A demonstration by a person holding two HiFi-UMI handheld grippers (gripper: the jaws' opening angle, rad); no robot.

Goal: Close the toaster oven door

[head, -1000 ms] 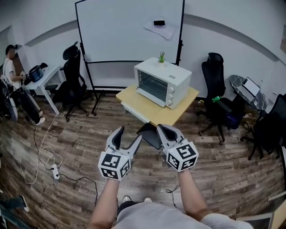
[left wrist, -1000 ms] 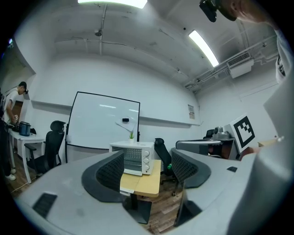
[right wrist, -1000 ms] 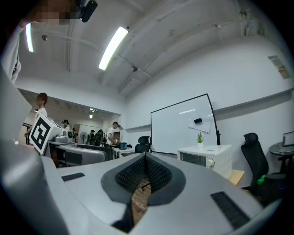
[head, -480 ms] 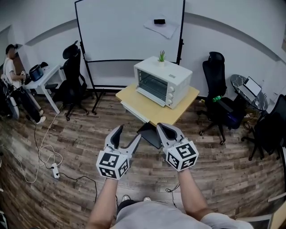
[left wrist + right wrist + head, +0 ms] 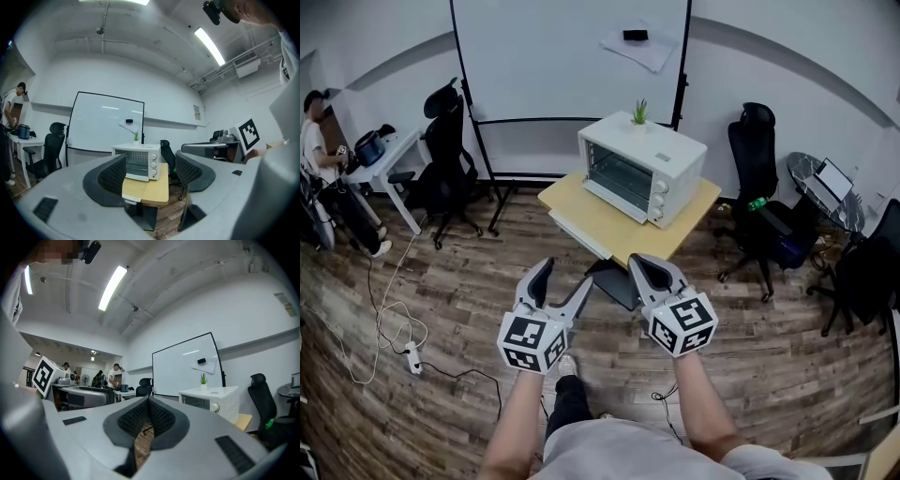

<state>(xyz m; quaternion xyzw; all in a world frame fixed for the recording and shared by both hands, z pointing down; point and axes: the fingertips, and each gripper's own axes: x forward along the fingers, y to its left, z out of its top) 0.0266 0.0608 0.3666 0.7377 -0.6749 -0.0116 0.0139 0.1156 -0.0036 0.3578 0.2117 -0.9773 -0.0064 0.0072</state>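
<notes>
The white toaster oven (image 5: pixel 643 167) stands on a small wooden table (image 5: pixel 609 228) across the room, well beyond both grippers. Its front faces left and toward me, with the wire rack showing; at this distance I cannot tell how the door stands. My left gripper (image 5: pixel 560 282) is held low in front of me, open and empty. In the left gripper view the left gripper (image 5: pixel 147 171) frames the toaster oven (image 5: pixel 139 161) and table (image 5: pixel 157 190) between its jaws. My right gripper (image 5: pixel 637 264) is shut on nothing. In the right gripper view the right gripper (image 5: pixel 147 414) has the toaster oven (image 5: pixel 211 404) off to its right.
A whiteboard (image 5: pixel 572 56) stands behind the table. Black office chairs (image 5: pixel 450 159) (image 5: pixel 755 155) flank it. A small plant (image 5: pixel 638 116) sits on the oven. A person (image 5: pixel 317 141) stands at a desk far left. A cable (image 5: pixel 384 328) and power strip (image 5: pixel 414 358) lie on the wood floor.
The view has shifted a little toward the table, and a foot now shows below the grippers. The left gripper drifted slightly left. Both jaws keep their state.
</notes>
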